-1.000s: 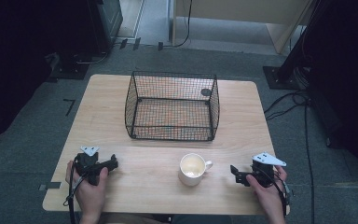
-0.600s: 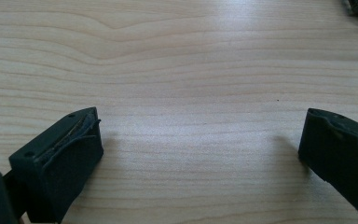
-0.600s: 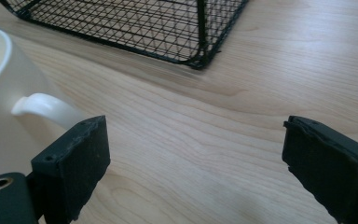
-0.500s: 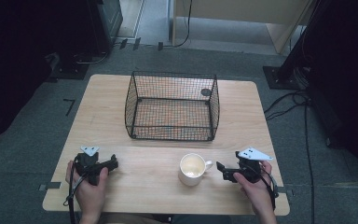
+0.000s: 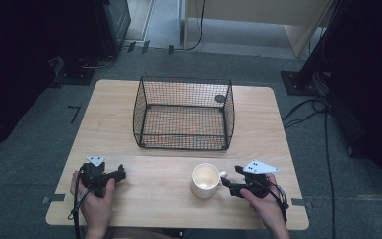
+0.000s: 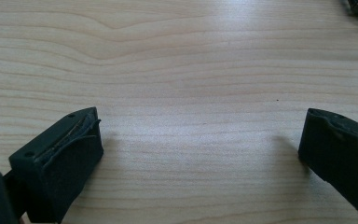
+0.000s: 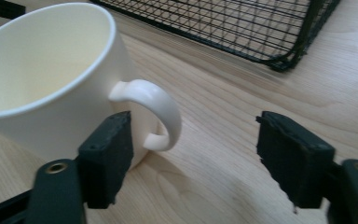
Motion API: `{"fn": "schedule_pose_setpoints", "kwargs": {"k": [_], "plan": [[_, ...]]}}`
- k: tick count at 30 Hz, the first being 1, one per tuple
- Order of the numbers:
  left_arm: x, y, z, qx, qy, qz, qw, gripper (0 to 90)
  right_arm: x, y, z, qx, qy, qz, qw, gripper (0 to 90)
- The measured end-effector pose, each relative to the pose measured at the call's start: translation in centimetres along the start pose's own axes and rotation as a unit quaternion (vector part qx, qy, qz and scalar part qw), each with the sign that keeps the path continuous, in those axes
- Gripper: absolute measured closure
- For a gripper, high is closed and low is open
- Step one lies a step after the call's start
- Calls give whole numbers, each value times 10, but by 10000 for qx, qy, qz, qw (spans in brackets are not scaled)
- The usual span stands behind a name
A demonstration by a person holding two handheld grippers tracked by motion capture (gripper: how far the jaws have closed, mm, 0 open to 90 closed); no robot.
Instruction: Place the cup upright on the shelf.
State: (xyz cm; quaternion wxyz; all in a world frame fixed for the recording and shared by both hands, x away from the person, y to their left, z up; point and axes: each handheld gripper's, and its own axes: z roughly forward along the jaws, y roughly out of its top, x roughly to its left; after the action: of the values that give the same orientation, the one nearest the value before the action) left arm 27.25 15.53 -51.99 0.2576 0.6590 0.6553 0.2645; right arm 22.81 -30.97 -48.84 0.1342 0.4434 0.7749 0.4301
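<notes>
Right now the deciding relation is between the right tool (image 5: 229, 185) and the handle (image 7: 151, 109) of the mug (image 5: 205, 180): seen from above, the mug stands upright on the tabletop (image 5: 159, 169) just to the left of that tool, with its handle turned toward the tool. In the right gripper view the handle loop sits at the tool's left jaw, which lies close against the mug wall beneath the loop, while the right jaw stands well off to the other side; the handle is thus within the gap but off centre, and no pad presses on it. The jaws have just been closing and now stand at a middling width, with the handle between them but not gripped. The right hand (image 5: 263, 204) is by far the nearer to the mug; the left hand (image 5: 93, 196) rests well apart near the tabletop's left front corner. The left tool (image 5: 117, 175) is wide, with bare wood between its jaws. Behind the mug stands the wire basket (image 5: 184, 113), upright; a small dark round thing shows at its far right corner, too small to identify. Count: one mug, one basket, two tools.
</notes>
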Motion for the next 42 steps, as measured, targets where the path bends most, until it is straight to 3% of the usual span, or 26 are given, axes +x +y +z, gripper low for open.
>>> {"fn": "schedule_pose_setpoints", "kwargs": {"k": [4, 8, 13, 16, 29, 31, 34, 42], "plan": [[0, 0, 0, 2, 0, 1, 10000, 0, 2, 1, 3, -29, 184, -94, 9998, 397], [0, 0, 0, 0, -3, 3, 10000, 0, 2, 2, 3, -85, 363, -32, 9993, 398], [0, 0, 0, 0, -5, 6, 10000, 0, 5, 2, 2, -90, 498, -138, 9986, 401], [0, 0, 0, 1, -7, 6, 10000, 0, 9, 1, 5, -73, 743, -212, 9970, 441], [0, 0, 0, 0, -6, 8, 10000, 0, 28, 2, 15, -127, 1190, -490, 9916, 627], [0, 0, 0, 2, -9, 10, 10000, 0, 30, 2, 17, -135, 1235, -534, 9908, 639], [0, 0, 0, 3, -10, 11, 10000, 0, 41, 0, 22, -209, 1343, -782, 9876, 686], [0, 0, 0, 1, -14, 14, 10000, 0, 54, 1, 29, -210, 1378, -895, 9862, 737]]}}
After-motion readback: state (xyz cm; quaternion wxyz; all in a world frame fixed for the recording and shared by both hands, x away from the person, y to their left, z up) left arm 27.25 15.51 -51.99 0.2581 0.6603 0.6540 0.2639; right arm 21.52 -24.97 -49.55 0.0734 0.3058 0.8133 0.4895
